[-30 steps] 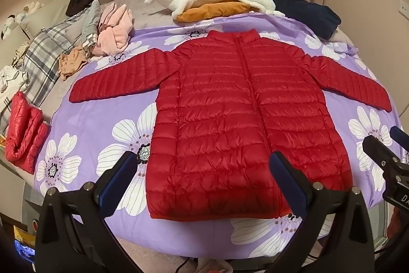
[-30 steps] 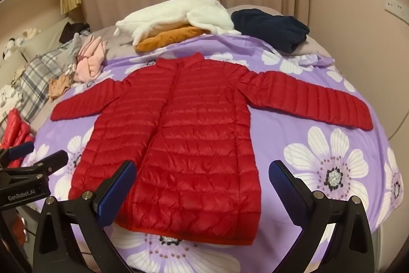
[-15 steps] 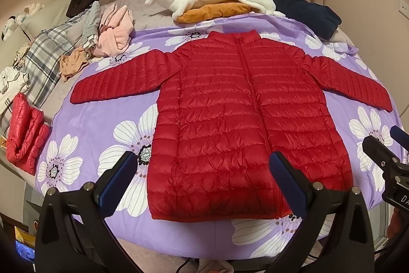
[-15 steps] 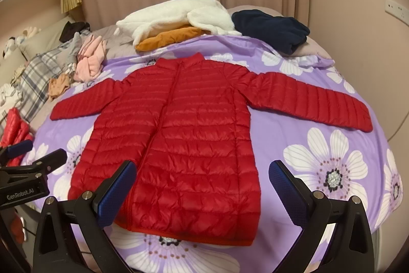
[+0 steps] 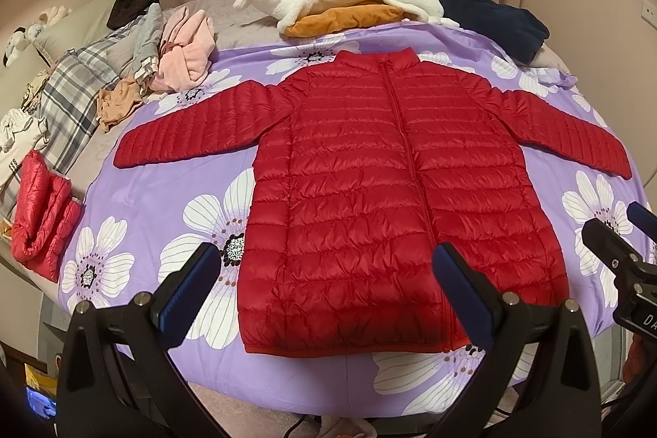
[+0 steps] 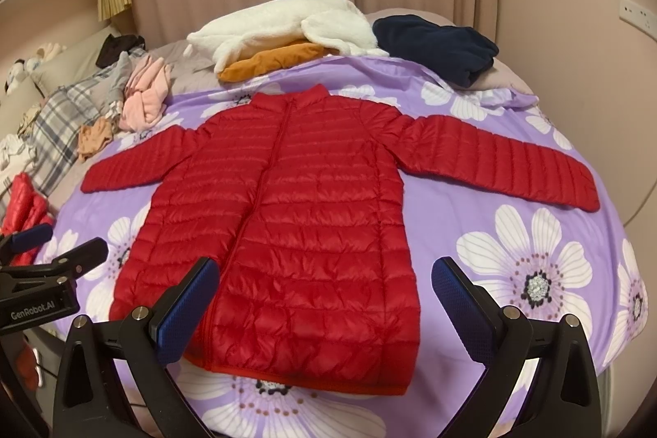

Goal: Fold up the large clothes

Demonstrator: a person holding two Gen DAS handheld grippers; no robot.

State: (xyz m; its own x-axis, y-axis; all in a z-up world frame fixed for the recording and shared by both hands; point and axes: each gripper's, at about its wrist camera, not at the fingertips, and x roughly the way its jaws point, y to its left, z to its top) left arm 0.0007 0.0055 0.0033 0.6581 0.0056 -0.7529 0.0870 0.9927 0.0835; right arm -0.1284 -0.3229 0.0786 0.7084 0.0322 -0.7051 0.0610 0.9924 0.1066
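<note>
1. Red jacket (image 5: pixel 390 200) spread flat, front up, zipped, on the purple flowered sheet (image 5: pixel 172 191); collar toward the far pile of clothes, hem nearest the grippers, both sleeves stretched out sideways.
2. Left gripper (image 5: pixel 324 286) hovering above the hem, jaws wide, nothing held. Its left fingertip (image 5: pixel 193 274) over the sheet just beside the hem's left corner.
3. Right gripper (image 6: pixel 326 298) likewise wide and empty, hanging over the hem's right half. Each gripper visible at the edge of the other's view.
4. Handling, as a guess: light, puffy, soft, with a slick shiny shell. Likely to slide on itself and spring back open after a fold. No stiffness to lean on; quilting lines may serve as natural creases.
5. Where to grip, as a guess: left sleeve (image 5: pixel 189 138) and right sleeve (image 6: pixel 513 167) near the cuffs, to bring each across the chest. Pinching a full quilted ridge rather than the smooth face probably safer against slipping. Afterwards the hem corners, to lift toward the collar.
6. Folding not yet begun; jacket only laid out.
7. Against the earlier frames: almost nothing changed. Jacket in the same place and shape, jaws at the same width, views shifted only very slightly.
8. Second red garment (image 5: pixel 39 216) bunched at the bed's left edge, well apart.
</note>
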